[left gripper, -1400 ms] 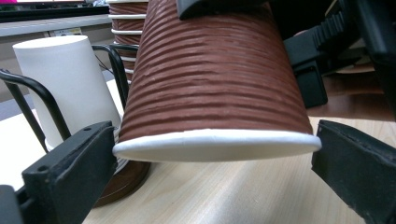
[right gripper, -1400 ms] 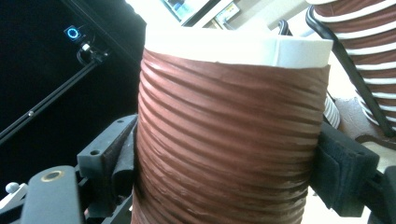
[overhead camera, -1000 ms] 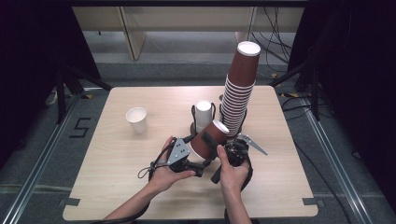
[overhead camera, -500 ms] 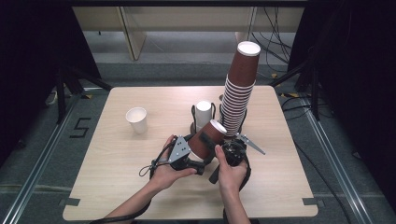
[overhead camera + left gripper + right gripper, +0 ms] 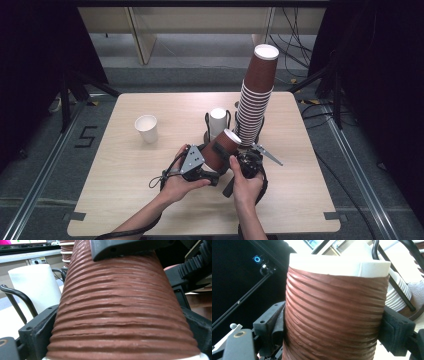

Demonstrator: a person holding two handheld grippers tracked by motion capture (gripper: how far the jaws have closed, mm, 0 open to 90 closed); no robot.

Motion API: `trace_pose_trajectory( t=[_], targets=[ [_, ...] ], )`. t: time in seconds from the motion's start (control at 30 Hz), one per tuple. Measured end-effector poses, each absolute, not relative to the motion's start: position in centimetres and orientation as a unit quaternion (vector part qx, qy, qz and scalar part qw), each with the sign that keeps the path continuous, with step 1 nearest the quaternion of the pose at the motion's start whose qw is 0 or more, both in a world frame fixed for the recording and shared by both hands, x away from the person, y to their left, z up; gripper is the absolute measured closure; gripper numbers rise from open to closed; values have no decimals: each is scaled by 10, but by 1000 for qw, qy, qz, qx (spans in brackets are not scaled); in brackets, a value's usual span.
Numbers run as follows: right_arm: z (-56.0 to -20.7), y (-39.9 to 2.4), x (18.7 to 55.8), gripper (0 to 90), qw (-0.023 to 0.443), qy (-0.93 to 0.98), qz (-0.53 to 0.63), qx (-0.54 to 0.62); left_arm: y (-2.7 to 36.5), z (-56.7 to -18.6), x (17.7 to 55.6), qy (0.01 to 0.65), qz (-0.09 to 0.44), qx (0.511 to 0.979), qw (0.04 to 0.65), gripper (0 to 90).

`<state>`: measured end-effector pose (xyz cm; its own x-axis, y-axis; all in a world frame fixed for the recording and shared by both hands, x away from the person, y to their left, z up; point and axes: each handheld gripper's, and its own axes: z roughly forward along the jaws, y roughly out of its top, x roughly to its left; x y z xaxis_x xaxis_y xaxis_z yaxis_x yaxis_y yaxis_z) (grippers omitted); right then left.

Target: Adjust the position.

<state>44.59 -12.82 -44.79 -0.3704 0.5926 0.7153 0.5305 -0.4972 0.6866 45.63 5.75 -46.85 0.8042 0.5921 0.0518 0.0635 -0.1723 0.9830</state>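
A brown ribbed paper cup (image 5: 220, 148) with a white rim lies tilted above the table's middle, rim pointing up and away, held between both grippers. My left gripper (image 5: 210, 167) has it near its base; in the left gripper view the cup (image 5: 120, 315) sits between both jaws, which have just been closing on it and touch its sides. My right gripper (image 5: 239, 159) is shut on the same cup (image 5: 334, 315), one pad pressing each side below the rim.
A tall leaning stack of brown cups (image 5: 255, 97) stands in a black wire holder just behind the hands. Beside it a white cup stack (image 5: 217, 121) stands in a second holder. A single white cup (image 5: 146, 128) stands at the table's left.
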Motion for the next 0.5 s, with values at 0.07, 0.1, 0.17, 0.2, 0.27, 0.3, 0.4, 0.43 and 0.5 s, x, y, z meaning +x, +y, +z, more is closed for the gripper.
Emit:
trace_pose_trajectory(
  t=[0.07,0.1,0.17,0.2,0.27,0.3,0.4,0.43,0.5],
  targets=[
    [-447,-128,446,188,24,500,661,560,58,-468,456,223,220,733,604,32],
    [-447,-128,446,187,24,500,659,562,57,-467,456,223,220,733,604,32],
    [-447,-128,445,187,14,492,660,568,57,-467,456,223,220,733,605,33],
    [-446,-128,444,187,0,484,659,576,57,-467,456,222,220,733,604,34],
    [-448,-129,445,185,10,488,661,570,57,-467,457,220,219,730,609,38],
    [-448,-129,446,184,13,489,662,568,57,-467,457,220,219,730,609,39],
    [-448,-129,446,181,14,490,661,568,57,-468,457,220,220,730,609,44],
    [-448,-129,446,181,10,489,661,569,57,-468,457,218,217,728,613,46],
    [-448,-129,446,177,9,489,660,570,57,-468,457,217,218,729,612,50]
  ],
)
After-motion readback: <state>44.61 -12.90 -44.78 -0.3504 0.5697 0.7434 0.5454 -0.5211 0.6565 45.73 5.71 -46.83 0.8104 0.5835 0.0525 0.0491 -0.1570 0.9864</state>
